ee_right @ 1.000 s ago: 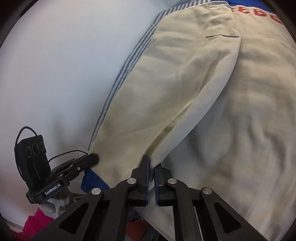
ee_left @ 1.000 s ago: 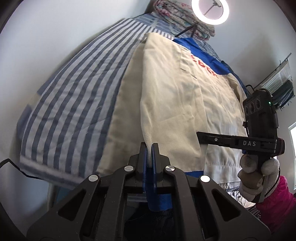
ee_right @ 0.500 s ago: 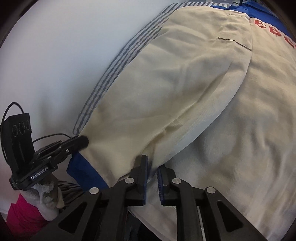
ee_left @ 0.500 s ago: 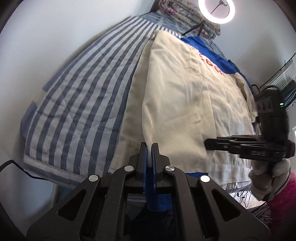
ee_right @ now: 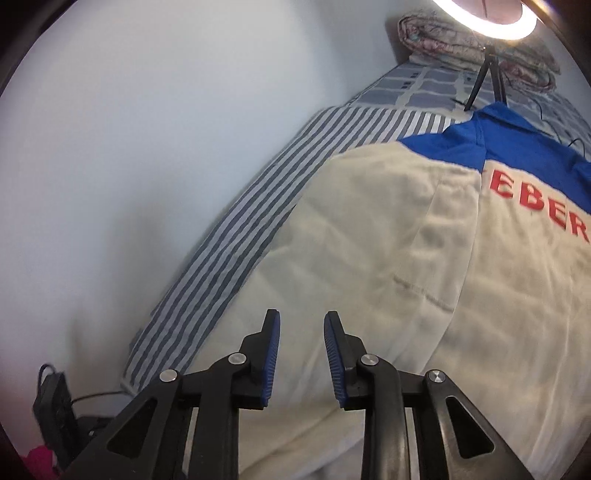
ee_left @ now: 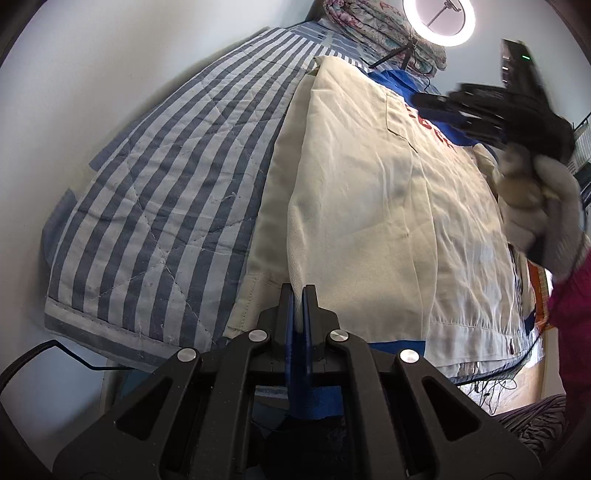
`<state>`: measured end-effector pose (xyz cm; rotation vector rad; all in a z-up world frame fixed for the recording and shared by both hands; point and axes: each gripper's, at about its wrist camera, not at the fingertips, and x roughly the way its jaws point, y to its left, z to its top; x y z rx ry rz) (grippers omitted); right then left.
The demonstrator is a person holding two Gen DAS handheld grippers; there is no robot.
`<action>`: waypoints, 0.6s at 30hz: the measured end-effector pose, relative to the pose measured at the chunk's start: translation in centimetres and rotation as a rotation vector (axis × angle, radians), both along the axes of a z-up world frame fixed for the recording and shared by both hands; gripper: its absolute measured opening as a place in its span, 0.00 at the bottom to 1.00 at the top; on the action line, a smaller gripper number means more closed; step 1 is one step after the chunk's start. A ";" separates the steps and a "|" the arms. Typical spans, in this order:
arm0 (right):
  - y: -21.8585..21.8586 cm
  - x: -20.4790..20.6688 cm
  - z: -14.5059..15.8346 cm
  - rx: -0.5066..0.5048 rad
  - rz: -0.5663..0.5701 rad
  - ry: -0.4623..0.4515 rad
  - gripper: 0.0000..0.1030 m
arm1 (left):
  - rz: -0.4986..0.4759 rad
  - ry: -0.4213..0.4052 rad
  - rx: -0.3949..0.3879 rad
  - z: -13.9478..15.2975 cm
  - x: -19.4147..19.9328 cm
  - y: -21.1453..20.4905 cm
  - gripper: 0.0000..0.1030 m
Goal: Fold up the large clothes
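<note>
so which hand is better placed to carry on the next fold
Left, probably. Its tongs are shut on the cream jacket hem, while the right tongs hang open above it, holding nothing.

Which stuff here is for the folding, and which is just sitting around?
For the folding:
jacket
left gripper, shut on the jacket's blue cuff
right gripper, open above the jacket

Just sitting around:
striped quilt
ring light
floral bedding
</note>
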<state>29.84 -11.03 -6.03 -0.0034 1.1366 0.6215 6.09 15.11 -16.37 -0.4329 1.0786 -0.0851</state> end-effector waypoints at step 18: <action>10.5 3.9 -9.2 -0.063 0.057 0.011 0.20 | 0.029 0.008 -0.052 -0.1 -0.3 1.4 0.15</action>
